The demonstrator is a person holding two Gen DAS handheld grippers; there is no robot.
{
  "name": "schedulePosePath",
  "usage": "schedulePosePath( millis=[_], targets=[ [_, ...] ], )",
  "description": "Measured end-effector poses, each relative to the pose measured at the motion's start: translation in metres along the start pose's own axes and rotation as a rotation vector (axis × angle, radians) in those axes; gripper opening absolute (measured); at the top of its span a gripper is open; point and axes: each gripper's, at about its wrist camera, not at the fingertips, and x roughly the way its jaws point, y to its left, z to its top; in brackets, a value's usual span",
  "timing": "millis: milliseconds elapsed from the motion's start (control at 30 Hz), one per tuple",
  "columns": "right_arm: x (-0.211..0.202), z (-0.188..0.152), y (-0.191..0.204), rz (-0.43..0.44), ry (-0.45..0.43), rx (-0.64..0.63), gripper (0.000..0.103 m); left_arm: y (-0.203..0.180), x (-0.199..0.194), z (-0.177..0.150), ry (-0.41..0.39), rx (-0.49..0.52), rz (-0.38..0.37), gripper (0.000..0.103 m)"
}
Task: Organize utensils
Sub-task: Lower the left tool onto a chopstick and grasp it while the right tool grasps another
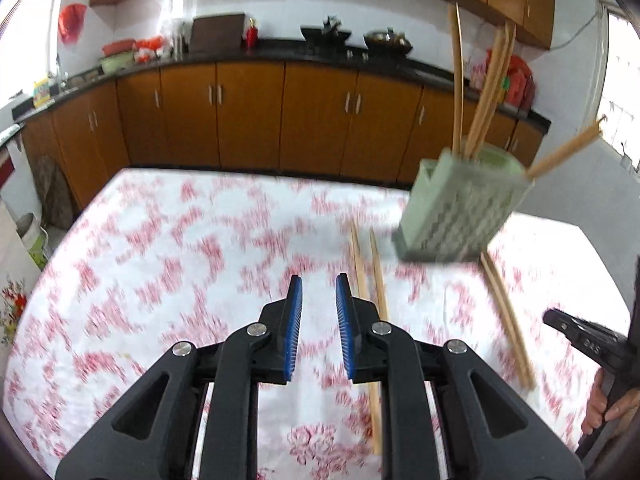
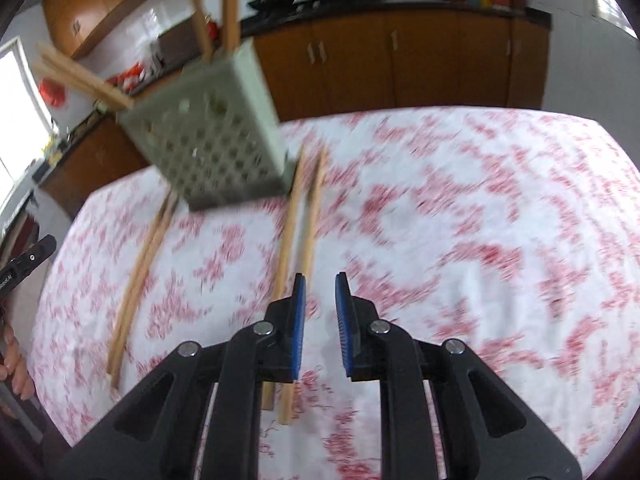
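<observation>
Left wrist view: left gripper (image 1: 319, 294) has its blue pads a little apart with nothing between them, aimed down at the red-and-white floral tablecloth (image 1: 180, 248). Just right of its tips lies a loose pair of pale wooden chopsticks (image 1: 370, 276), likely the next pick. A second wooden pair (image 1: 506, 308) lies further right, near the right gripper (image 2: 320, 294), whose fingers are likewise slightly parted and empty. Beyond stands the pale green perforated plastic utensil holder (image 1: 460, 208), several chopsticks already upright in it, so sorting looks partly done. Wooden kitchen cabinets (image 1: 248, 116) sit behind.
</observation>
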Motion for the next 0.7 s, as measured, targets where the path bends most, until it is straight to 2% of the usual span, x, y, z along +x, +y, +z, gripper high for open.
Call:
schedulePosePath(
  millis=[133,300,367,400,433,533,600,700],
  targets=[
    [0.017,-0.004,0.010,0.004,0.032,-0.018,0.017,0.000,0.009,-0.016,0.040,0.006,-0.024,0.018],
    [0.031,-0.008,0.016,-0.042,0.054,-0.068,0.017,-0.003,0.019,-0.027,0.075,0.014,-0.049,0.018],
    [0.032,-0.010,0.018,-0.058,0.042,-0.086,0.013,-0.005,0.022,-0.030,0.085,0.021,-0.064,0.018],
    [0.032,-0.011,0.018,-0.077,0.041,-0.095,0.008,-0.007,0.024,-0.032,0.090,0.026,-0.071,0.018],
    [0.032,-0.010,0.015,-0.109,0.035,-0.094,0.008,-0.010,0.026,-0.033,0.100,0.035,-0.082,0.018],
    [0.028,-0.005,-0.007,-0.177,0.019,-0.008,0.008,-0.016,0.030,-0.036,0.120,0.056,-0.105,0.018],
    [0.025,-0.002,-0.021,-0.197,0.015,0.043,0.008,-0.020,0.034,-0.039,0.139,0.066,-0.118,0.018],
    [0.023,-0.004,-0.031,-0.205,0.014,0.052,0.008,-0.025,0.039,-0.043,0.159,0.076,-0.125,0.018]
  ],
)
